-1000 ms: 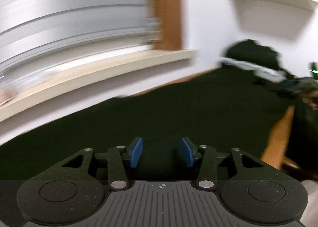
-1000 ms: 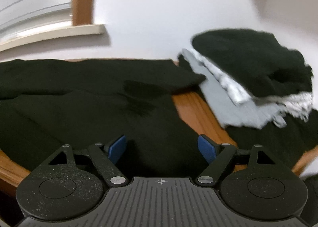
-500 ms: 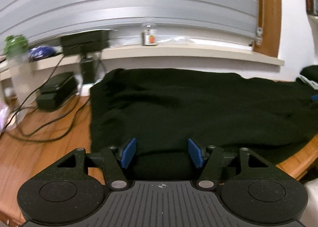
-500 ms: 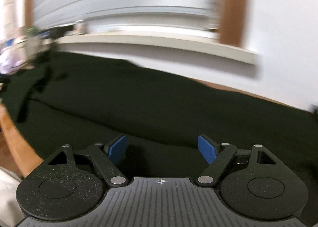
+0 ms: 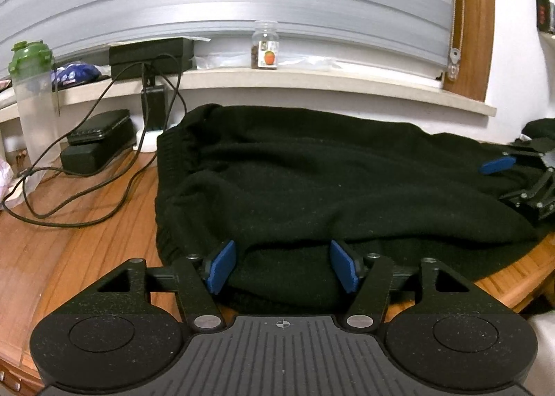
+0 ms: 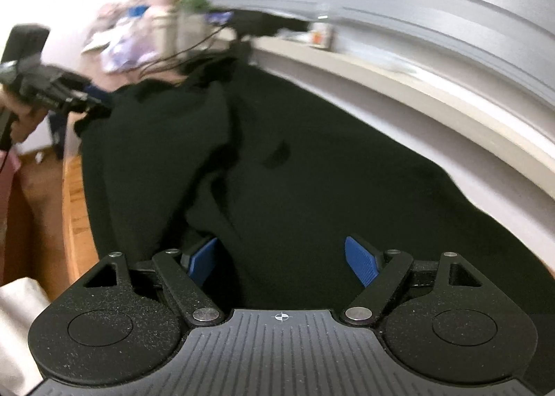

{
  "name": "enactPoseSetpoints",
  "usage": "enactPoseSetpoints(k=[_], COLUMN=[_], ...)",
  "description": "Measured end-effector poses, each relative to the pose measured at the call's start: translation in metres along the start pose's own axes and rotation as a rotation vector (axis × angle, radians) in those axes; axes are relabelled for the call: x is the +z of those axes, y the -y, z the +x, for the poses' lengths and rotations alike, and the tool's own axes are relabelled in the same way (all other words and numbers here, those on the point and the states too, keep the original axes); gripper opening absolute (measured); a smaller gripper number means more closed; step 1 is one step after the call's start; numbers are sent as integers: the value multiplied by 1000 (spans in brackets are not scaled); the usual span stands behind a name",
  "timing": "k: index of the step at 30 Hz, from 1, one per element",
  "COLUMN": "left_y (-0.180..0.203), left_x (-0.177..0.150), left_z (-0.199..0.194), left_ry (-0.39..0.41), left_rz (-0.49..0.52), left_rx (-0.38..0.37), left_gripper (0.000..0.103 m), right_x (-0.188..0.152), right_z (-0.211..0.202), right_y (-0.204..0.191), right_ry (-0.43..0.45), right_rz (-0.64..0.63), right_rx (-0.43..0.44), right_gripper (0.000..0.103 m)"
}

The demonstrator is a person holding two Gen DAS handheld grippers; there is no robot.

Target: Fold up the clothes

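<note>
A black knitted garment (image 5: 312,170) lies spread across the wooden table (image 5: 86,222), its ribbed hem at the left. My left gripper (image 5: 282,269) sits low at the garment's near edge. Its jaws are opening, a fold of the black fabric lies between the blue pads, and the pads do not press on it. My right gripper (image 5: 497,165) hovers over the garment's right end. In the blurred right wrist view, the right gripper (image 6: 284,264) stands open above the black garment (image 6: 312,170). The left gripper (image 6: 83,97) shows at far left, held by a hand.
Left of the garment are a bottle with a green lid (image 5: 33,101), black cases (image 5: 97,146) and loose cables (image 5: 69,219). A small jar (image 5: 265,45) stands on the windowsill (image 5: 347,83) behind. The table's front edge (image 5: 513,278) runs close by on the right.
The left view swung from the garment's right side to its left hem, then held still while its jaws spread wider. The right view swept left from the stacked clothes across the garment.
</note>
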State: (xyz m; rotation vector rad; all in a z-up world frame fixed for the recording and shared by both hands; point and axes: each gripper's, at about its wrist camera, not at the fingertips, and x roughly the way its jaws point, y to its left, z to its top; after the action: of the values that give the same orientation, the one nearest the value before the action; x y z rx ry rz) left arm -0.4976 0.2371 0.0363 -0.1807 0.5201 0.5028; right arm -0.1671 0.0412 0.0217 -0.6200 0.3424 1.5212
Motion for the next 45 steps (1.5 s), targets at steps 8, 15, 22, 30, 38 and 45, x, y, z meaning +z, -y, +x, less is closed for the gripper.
enactPoseSetpoints(k=[8, 15, 22, 30, 38, 45], left_y=[3, 1, -3, -16, -5, -18], left_x=[8, 11, 4, -4, 3, -4], left_z=[1, -2, -2, -3, 10, -9], left_ry=[16, 32, 20, -10, -9, 12], left_rz=[17, 11, 5, -41, -20, -51], left_rx=[11, 12, 9, -23, -20, 19], left_gripper=[68, 70, 73, 76, 76, 76], right_x=[31, 60, 44, 31, 57, 91], right_z=[17, 35, 56, 4, 6, 33], right_y=[23, 89, 112, 83, -20, -121], right_ry=[37, 90, -86, -59, -17, 33], right_rz=[-43, 27, 59, 26, -155, -351], right_rx=[-38, -339, -330, -268, -40, 146], right_gripper=[5, 5, 34, 46, 47, 44])
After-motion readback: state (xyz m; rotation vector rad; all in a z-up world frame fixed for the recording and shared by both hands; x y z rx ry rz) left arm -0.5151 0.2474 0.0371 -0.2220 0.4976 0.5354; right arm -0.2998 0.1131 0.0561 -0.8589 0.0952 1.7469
